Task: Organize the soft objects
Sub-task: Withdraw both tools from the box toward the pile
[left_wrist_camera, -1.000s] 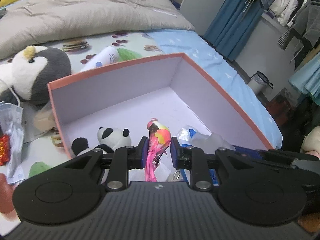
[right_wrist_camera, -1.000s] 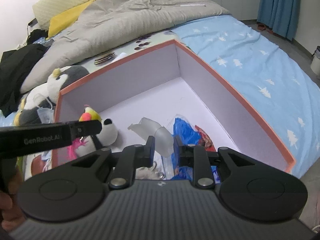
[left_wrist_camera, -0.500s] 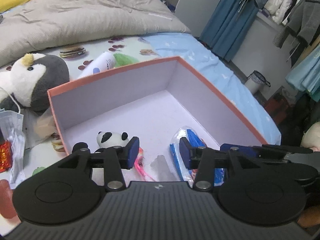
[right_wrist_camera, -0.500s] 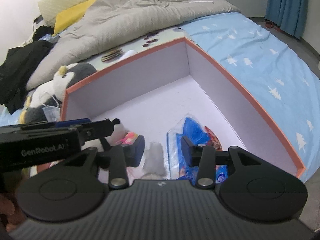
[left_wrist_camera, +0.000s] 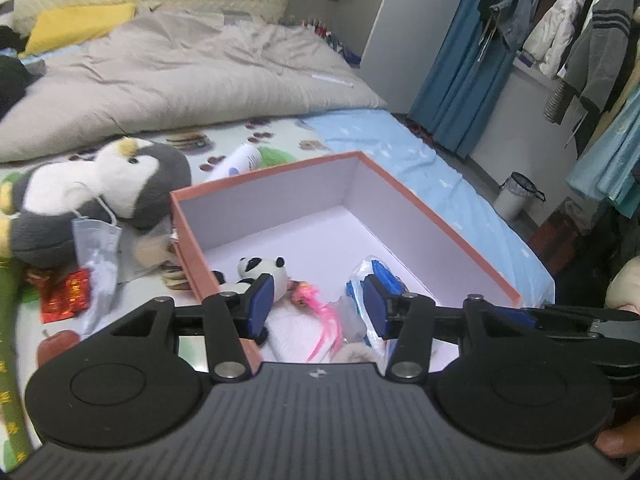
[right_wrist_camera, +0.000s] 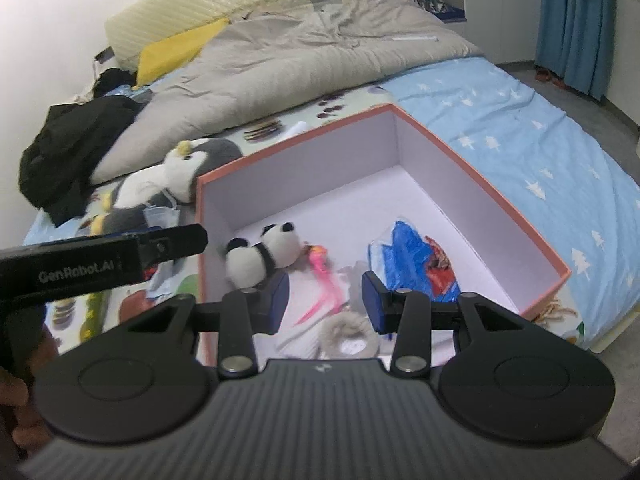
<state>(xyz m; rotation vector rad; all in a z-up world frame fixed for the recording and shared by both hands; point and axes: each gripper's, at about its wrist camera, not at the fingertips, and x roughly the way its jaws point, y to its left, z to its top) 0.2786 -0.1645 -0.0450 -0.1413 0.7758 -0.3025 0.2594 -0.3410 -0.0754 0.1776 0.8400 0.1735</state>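
Two soft toys lie in the orange box (right_wrist_camera: 516, 216) on the bed (right_wrist_camera: 520, 128): a black-and-white panda (right_wrist_camera: 264, 254) and a pink feathered bird (right_wrist_camera: 322, 276), beside a blue packet (right_wrist_camera: 412, 256). Left hand-held gripper (left_wrist_camera: 318, 304) and right hand-held gripper (right_wrist_camera: 326, 300) hang spread apart, holding nothing.

Right gripper (right_wrist_camera: 324, 300) jaws apart, empty, above orange-rimmed box (right_wrist_camera: 500, 196). Inside: panda plush (right_wrist_camera: 262, 258), pink feathered bird (right_wrist_camera: 320, 276), blue packet (right_wrist_camera: 416, 258). Penguin plush (right_wrist_camera: 176, 176) outside.
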